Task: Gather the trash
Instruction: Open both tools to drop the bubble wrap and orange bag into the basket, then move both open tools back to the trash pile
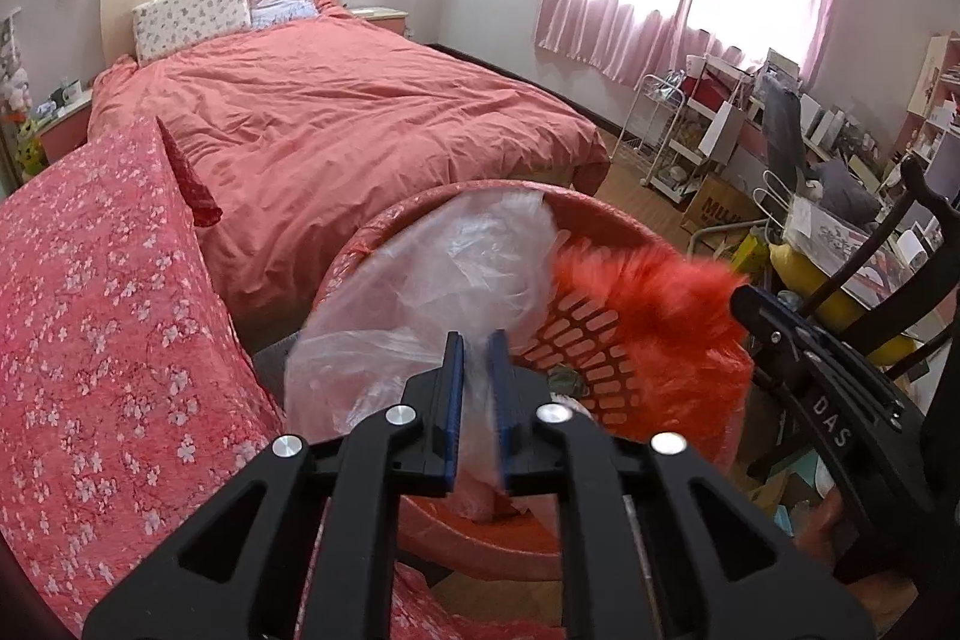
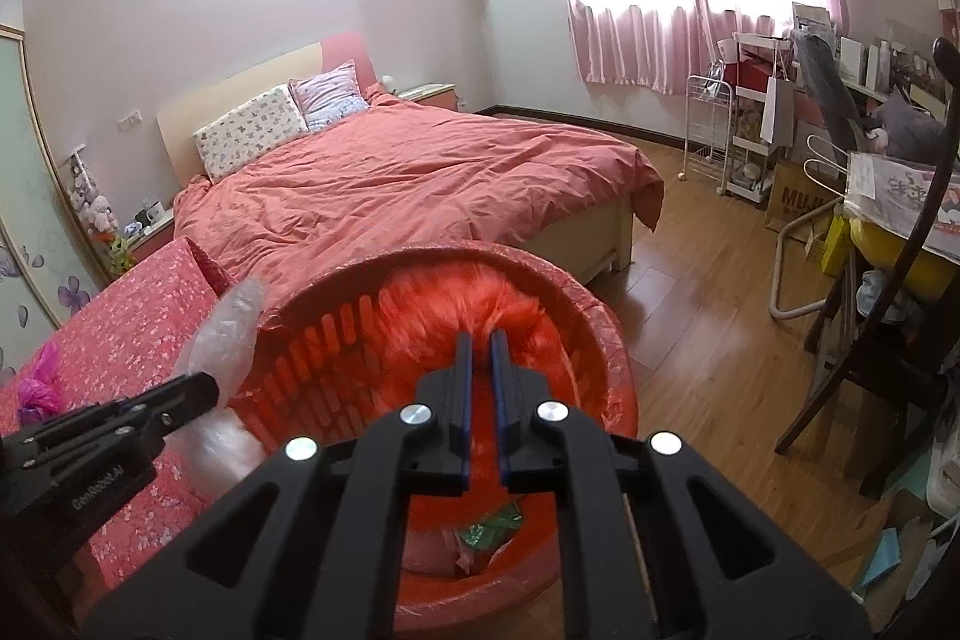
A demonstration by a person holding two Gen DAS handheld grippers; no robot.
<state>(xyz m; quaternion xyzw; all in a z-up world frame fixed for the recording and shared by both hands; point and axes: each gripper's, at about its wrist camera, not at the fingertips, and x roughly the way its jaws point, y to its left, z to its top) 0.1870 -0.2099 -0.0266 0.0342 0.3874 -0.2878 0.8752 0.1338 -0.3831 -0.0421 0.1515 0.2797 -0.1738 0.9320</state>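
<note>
A red slotted trash basket lined with a red bag stands on the wood floor beside the bed. My left gripper is shut on a clear plastic bag and holds it over the basket's near rim; the bag also shows in the right wrist view. My right gripper is shut on a blurred orange-red plastic bag above the basket's opening. Green wrappers lie at the basket's bottom.
A bed with a salmon duvet lies behind the basket. A red floral-covered surface is at the left, with a pink bag on it. A dark chair, a cluttered desk and a white trolley stand at the right.
</note>
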